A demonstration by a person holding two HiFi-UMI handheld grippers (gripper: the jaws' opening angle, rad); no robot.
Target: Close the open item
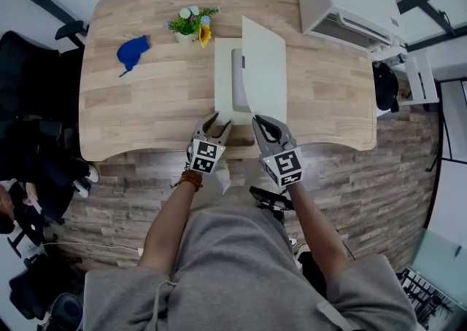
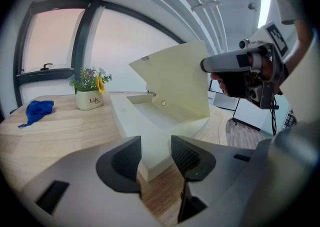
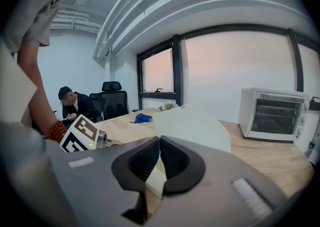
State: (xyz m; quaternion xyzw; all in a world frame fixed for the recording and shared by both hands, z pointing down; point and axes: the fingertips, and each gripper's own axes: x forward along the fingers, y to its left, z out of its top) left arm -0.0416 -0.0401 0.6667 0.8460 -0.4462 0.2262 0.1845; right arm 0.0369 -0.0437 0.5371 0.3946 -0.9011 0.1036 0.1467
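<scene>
Head view shows the pale box [image 1: 225,92] at the middle of the wooden worktop [image 1: 146,114], its lid [image 1: 264,74] raised upright along the right side. At the box's near left corner the left gripper [image 1: 217,124] holds its jaws apart. The right gripper [image 1: 260,122] has its jaws together, tips against the lid's near edge.

A wooden table [image 1: 146,103] carries an open box [image 1: 225,82], flower pot [image 1: 191,27], blue cloth [image 1: 133,52] and oven [image 1: 343,1].

A light wooden counter [image 1: 146,111] stands on a grey-brown plank floor [image 1: 379,176]; tall black-framed windows [image 3: 235,76] glow pale beside a black office chair [image 3: 111,96].
</scene>
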